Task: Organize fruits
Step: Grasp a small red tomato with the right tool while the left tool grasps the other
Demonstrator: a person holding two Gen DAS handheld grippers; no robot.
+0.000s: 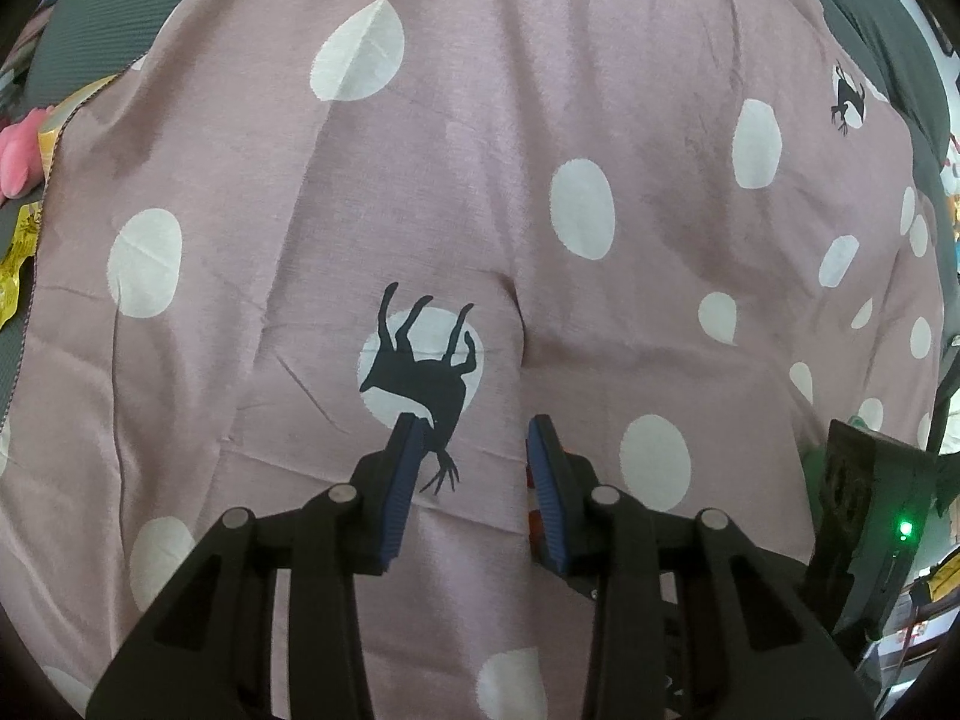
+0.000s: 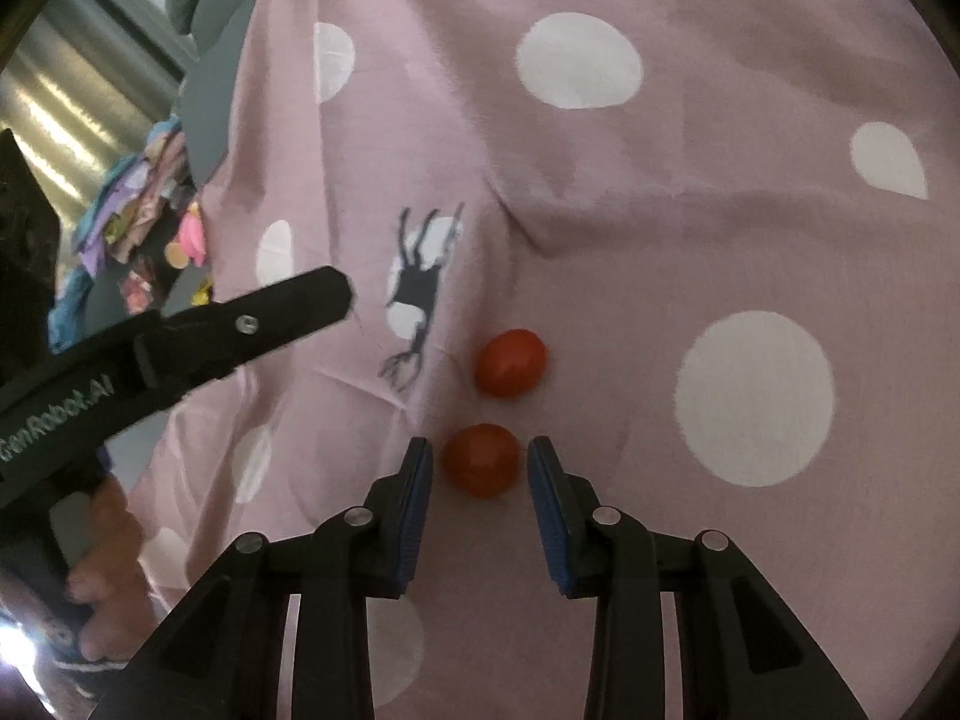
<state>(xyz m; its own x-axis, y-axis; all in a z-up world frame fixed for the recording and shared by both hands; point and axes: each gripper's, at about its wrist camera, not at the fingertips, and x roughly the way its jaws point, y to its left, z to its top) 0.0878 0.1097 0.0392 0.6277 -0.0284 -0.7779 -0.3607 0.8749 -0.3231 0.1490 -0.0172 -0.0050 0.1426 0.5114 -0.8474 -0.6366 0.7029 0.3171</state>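
Observation:
Two small red tomatoes lie on a pink cloth with white dots. In the right wrist view the near tomato [image 2: 480, 459] sits between the tips of my open right gripper [image 2: 480, 456], not clamped. The far tomato [image 2: 511, 362] lies just beyond it. My left gripper [image 1: 474, 438] is open and empty above a black deer print [image 1: 420, 378]. It also shows in the right wrist view [image 2: 282, 306] at the left, above the cloth. Slivers of red [image 1: 530, 516] show behind the left gripper's right finger.
The pink dotted cloth [image 2: 660, 210] covers the whole work surface. Its left edge borders a grey mat with yellow packets [image 1: 15, 258] and a pink toy [image 1: 21, 150]. A black device with a green light [image 1: 870, 516] stands at the right. Coloured clutter [image 2: 138, 210] lies beyond the cloth's left edge.

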